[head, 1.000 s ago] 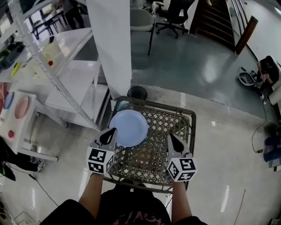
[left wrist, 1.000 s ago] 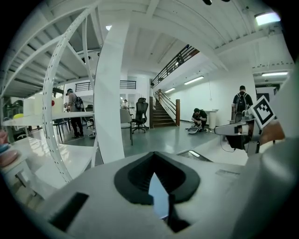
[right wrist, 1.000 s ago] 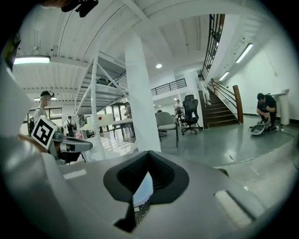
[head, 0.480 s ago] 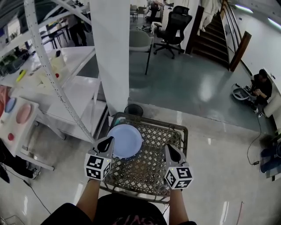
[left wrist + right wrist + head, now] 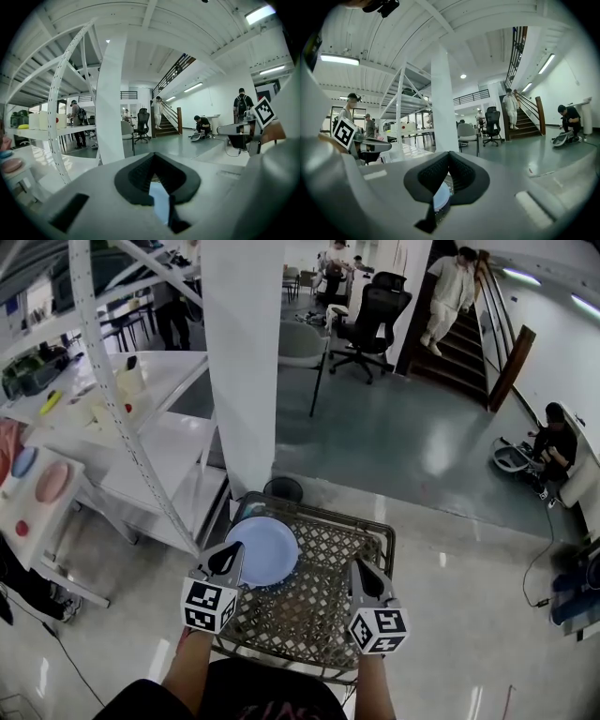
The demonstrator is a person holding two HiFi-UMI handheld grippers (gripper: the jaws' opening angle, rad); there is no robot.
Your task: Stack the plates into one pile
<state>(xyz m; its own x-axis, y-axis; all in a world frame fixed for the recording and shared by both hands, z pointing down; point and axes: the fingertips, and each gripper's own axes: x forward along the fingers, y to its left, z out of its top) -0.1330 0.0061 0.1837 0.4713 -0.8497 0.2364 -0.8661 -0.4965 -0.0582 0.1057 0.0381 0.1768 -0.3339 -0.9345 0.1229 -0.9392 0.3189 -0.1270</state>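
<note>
The pale blue plate [image 5: 265,550] lies flat on the far left part of the lattice table [image 5: 330,601], close to that corner and touching nothing but the tabletop. From above it reads as one disc. I cannot tell whether others lie under it. No second plate shows on the lattice, so I judge the pile either made or down to its last check.

Your left gripper [image 5: 228,560] hangs over the plate's near left rim, apart from it, and its jaws are clenched on nothing: in the left gripper view only a sliver of the blue plate shows below the tips [image 5: 157,176]. Your right gripper [image 5: 364,579] is over the bare lattice, well apart from the plate, and is likewise closed and empty [image 5: 447,178].

To do this step well, keep both tongs high and level, so no tip catches the rim. The plate sits near the table's edge, and a sideways knock from the left could push it towards the white column [image 5: 244,362] and the dark round bin [image 5: 281,488] beyond. Look straight down to check that the rim is even all round. If it needs squaring, nudge the outer rim gently with closed tips. If you bring another plate, open the jaws before you descend, take it by the rim and lower it flat.
</note>
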